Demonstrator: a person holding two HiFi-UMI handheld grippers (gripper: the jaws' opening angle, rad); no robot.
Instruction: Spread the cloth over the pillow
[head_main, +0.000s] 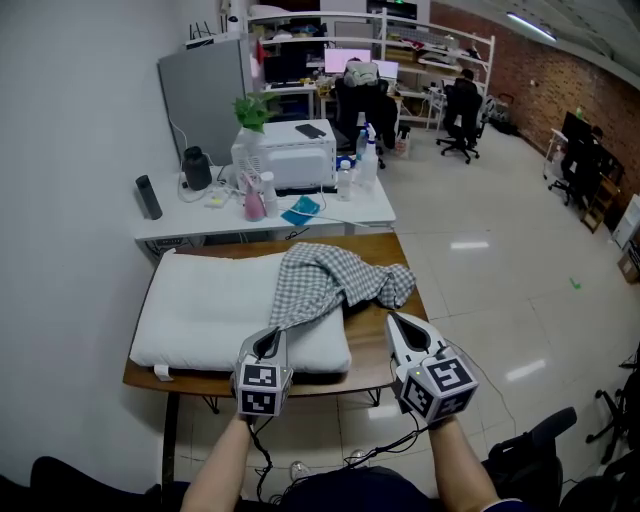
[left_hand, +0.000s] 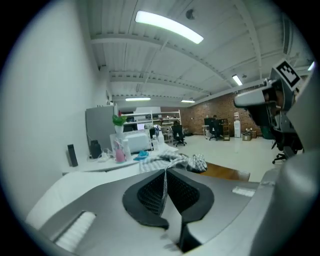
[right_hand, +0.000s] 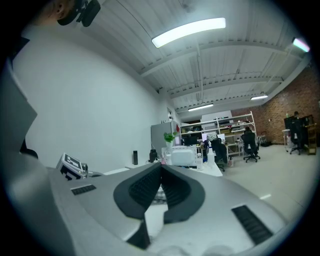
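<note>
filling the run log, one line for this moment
left gripper: shut on grey checked cloth | right gripper: shut | cloth: bunched on white pillow, not spread

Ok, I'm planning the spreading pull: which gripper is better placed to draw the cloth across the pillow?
Left. The left gripper is shut on the cloth at its near edge, at the front of the pillow, ready to pull. The right gripper is shut and empty, beside the pillow over the table.
</note>
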